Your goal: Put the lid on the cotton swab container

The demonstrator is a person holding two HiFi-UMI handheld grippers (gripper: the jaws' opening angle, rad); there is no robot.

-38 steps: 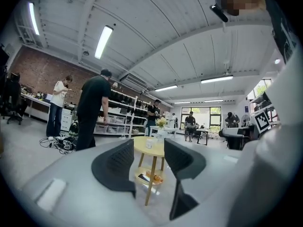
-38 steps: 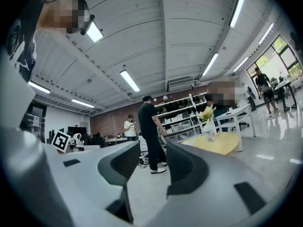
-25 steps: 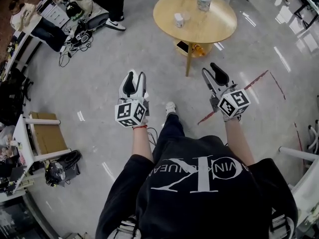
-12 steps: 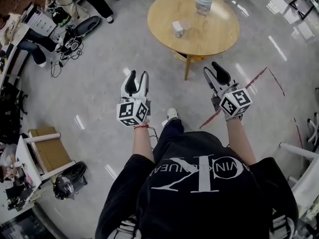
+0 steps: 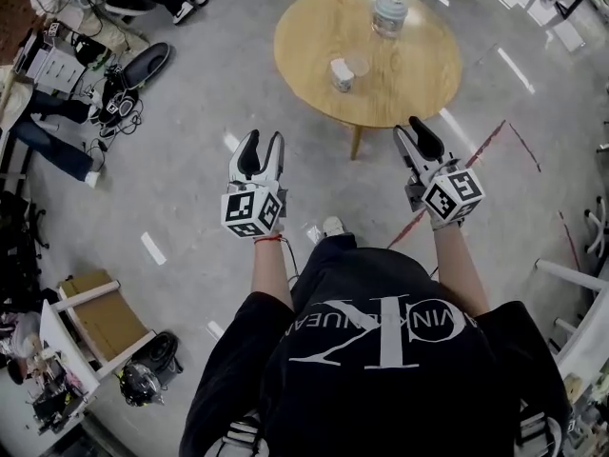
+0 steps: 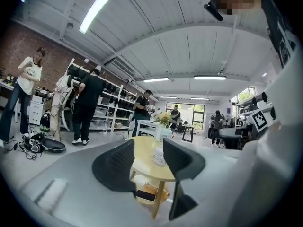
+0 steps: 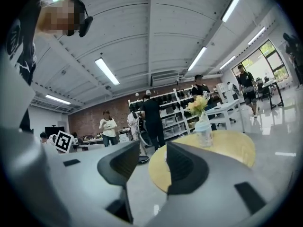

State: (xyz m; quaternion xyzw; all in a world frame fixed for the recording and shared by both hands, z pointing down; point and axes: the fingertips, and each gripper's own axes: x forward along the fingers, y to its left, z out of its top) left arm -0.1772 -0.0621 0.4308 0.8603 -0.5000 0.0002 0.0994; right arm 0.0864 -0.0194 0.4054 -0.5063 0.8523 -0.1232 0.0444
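I judge this to be the approach: nothing is in hand yet, and both tools are short of the tabletop (image 5: 419, 65).

My left gripper (image 5: 262, 142) is held level over the floor. Its jaws stand about half open with nothing between them; through the gap its own view shows only the tabletop and the vase (image 5: 388, 6).

The container (image 5: 341, 73), a small white box, sits at about eight o'clock on the tabletop, toward my side. From the left gripper it lies at about one o'clock, well apart. Just beside it, at its two o'clock, is a small clear round thing (image 5: 359, 64). That may be the lid, but it is too small to tell. The vase stands near the far rim, at twelve o'clock.

My right gripper (image 5: 411, 129) is level too, near the tabletop's near rim. Its jaws are parted and empty. The container lies at about ten o'clock from it, well apart.

Next I need to close in, make out the lid, take it by its rim with one pair of jaws, and steady the light box with the other so it does not slide.
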